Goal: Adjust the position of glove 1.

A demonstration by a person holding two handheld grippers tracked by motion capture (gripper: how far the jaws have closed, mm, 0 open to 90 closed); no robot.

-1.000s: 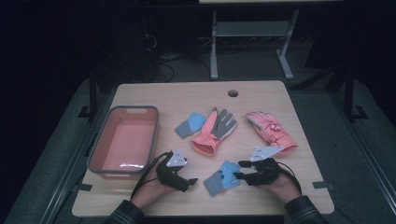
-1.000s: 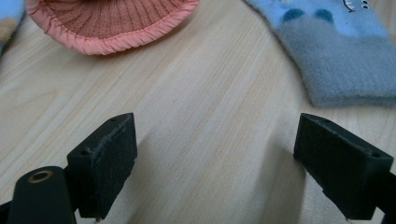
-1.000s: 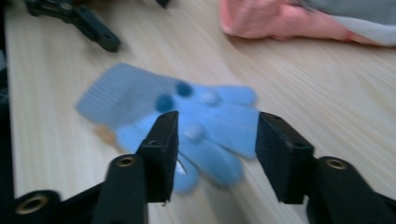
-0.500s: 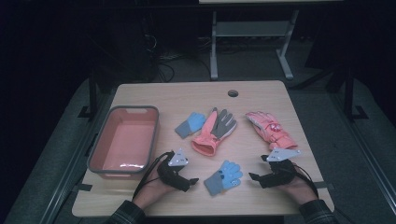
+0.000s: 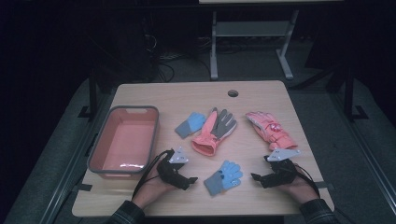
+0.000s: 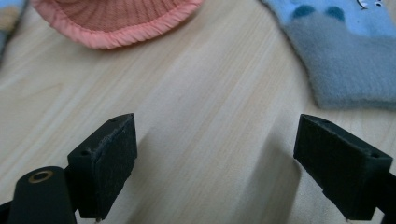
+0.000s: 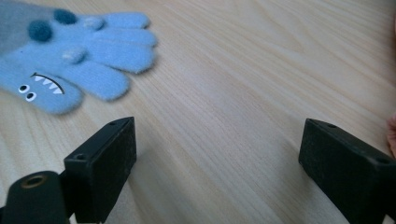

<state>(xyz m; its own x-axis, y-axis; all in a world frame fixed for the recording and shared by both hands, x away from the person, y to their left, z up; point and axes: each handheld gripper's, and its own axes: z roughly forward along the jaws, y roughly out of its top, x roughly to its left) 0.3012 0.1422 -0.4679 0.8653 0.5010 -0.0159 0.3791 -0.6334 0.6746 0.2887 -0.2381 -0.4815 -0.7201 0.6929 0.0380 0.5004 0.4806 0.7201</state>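
Dim flooring and a metal stand frame surround my pale wood-grain table, seen from the high view. Pink rectangular bin, rounded corners and grey rim, lies at 9 o'clock, long axis running near to far. At centre, a salmon-and-grey glove lies with its ribbed cuff toward me and its fingers toward 1 o'clock. A pink glove at 3 o'clock runs diagonally, cuff toward 4 o'clock. A small blue-and-grey glove lies just beside the salmon one, at its 9 o'clock. The fuzzy blue monster glove, grey cuff toward me and fingers toward 1 o'clock, lies at 6 o'clock between my two claws. My left hand rests on the table at 7 o'clock; its left gripper points toward 3 o'clock, jaws spread wide over bare wood, grasping nothing. My right hand rests at 5 o'clock; its right gripper points toward 9 o'clock, likewise released and empty.
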